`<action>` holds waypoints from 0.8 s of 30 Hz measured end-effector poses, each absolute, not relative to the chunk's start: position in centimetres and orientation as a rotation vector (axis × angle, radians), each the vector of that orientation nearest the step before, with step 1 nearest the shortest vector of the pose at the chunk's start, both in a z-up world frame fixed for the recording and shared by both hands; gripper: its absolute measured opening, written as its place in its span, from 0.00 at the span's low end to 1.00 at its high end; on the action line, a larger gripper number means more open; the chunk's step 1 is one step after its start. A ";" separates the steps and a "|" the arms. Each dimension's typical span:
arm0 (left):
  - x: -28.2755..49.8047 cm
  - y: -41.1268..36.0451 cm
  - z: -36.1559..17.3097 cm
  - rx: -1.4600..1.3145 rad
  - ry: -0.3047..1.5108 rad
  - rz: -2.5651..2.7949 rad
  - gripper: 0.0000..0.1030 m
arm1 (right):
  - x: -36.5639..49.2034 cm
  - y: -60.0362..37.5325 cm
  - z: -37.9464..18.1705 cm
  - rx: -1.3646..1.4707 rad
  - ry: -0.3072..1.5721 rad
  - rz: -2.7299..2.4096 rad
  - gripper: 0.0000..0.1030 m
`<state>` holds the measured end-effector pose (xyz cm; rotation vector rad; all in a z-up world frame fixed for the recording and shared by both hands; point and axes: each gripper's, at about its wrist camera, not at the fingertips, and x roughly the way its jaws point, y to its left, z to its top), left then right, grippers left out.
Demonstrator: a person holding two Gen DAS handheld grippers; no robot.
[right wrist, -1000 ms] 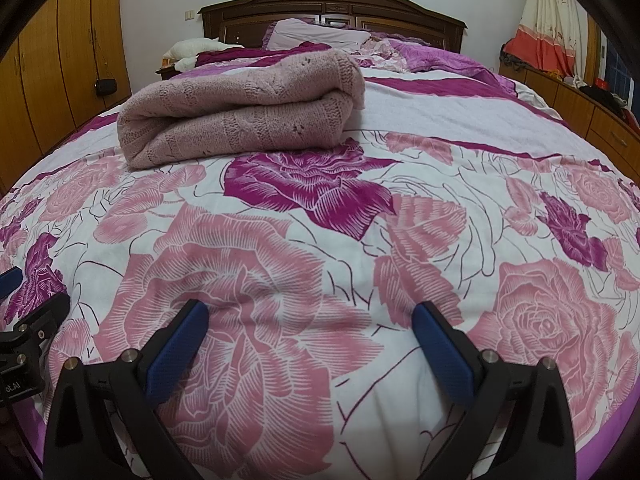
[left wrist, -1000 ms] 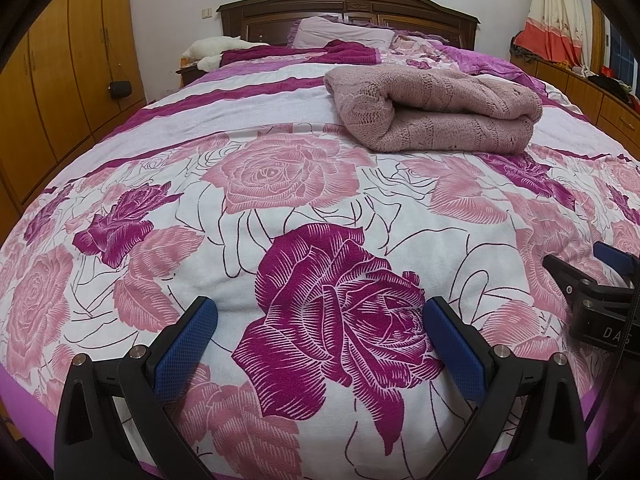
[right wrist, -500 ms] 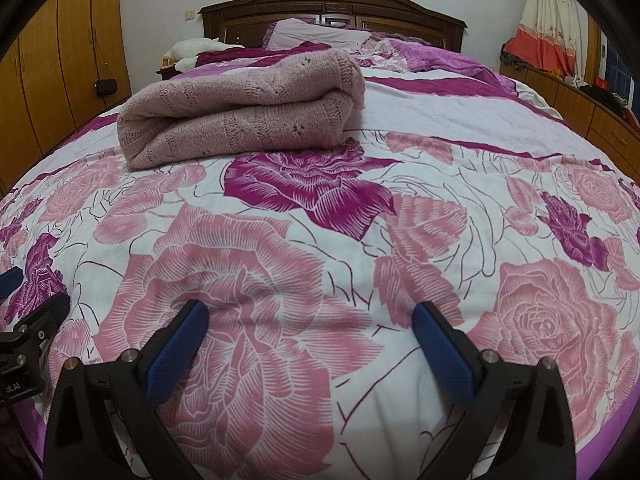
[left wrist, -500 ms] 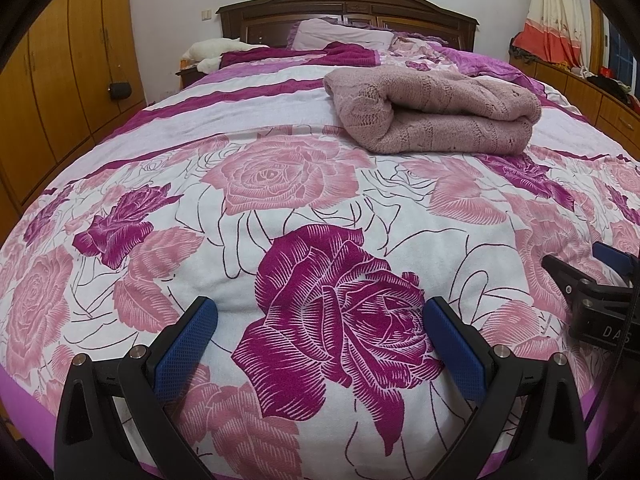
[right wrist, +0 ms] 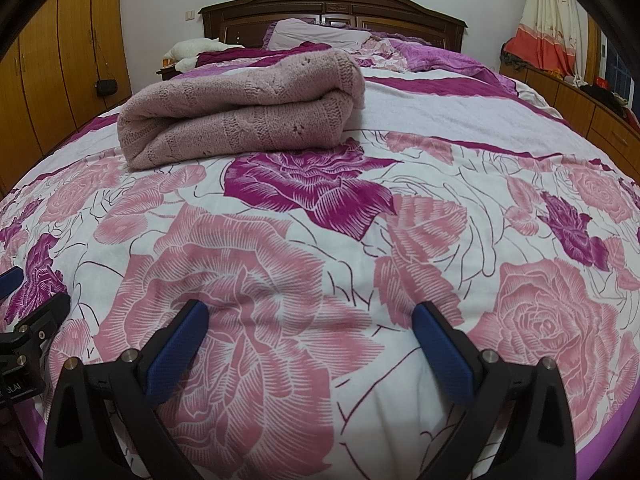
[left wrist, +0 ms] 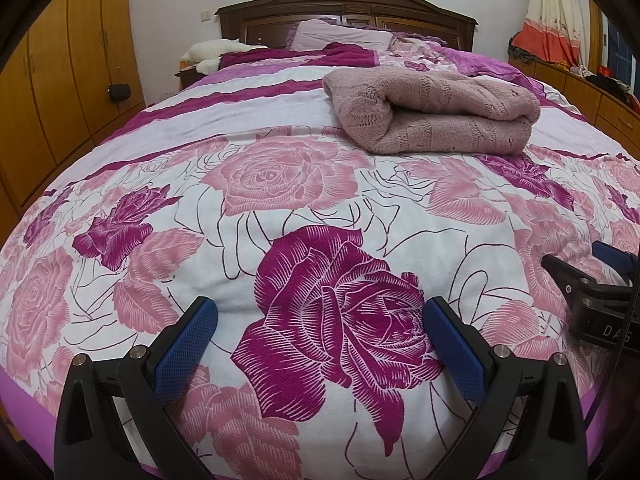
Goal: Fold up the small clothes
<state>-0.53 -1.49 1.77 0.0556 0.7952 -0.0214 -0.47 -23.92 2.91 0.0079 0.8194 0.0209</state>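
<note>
A dusty-pink knitted garment (left wrist: 434, 114) lies folded in a thick bundle on the rose-print bedspread (left wrist: 280, 176), past the middle of the bed. It also shows in the right wrist view (right wrist: 240, 120), at the upper left. My left gripper (left wrist: 320, 322) is open and empty, low over the near part of the bed, well short of the garment. My right gripper (right wrist: 310, 326) is open and empty too, beside the left one. Part of the right gripper shows at the right edge of the left wrist view (left wrist: 596, 296).
Pillows (left wrist: 340, 34) and a rumpled purple quilt (right wrist: 436, 54) lie at the dark wooden headboard (left wrist: 344, 4). Wooden wardrobes (left wrist: 52, 76) stand along the left. A low wooden cabinet (right wrist: 592, 112) with clothes on it runs along the right, under a curtain (right wrist: 548, 16).
</note>
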 end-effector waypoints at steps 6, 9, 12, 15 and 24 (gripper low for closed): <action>-0.6 -1.5 1.7 0.056 0.795 -0.021 0.84 | -0.5 -23.9 2.9 0.009 0.819 0.021 0.99; -0.7 -1.5 1.7 0.055 0.795 -0.020 0.84 | -0.5 -23.9 2.9 0.009 0.819 0.021 1.00; -0.7 -1.6 1.7 0.055 0.794 -0.020 0.84 | -0.5 -23.9 2.9 0.009 0.819 0.021 1.00; -0.6 -1.6 1.7 0.055 0.794 -0.020 0.84 | -0.5 -23.9 2.9 0.009 0.819 0.021 1.00; -0.7 -1.7 1.7 0.056 0.794 -0.019 0.84 | -0.5 -24.0 2.9 0.009 0.819 0.021 1.00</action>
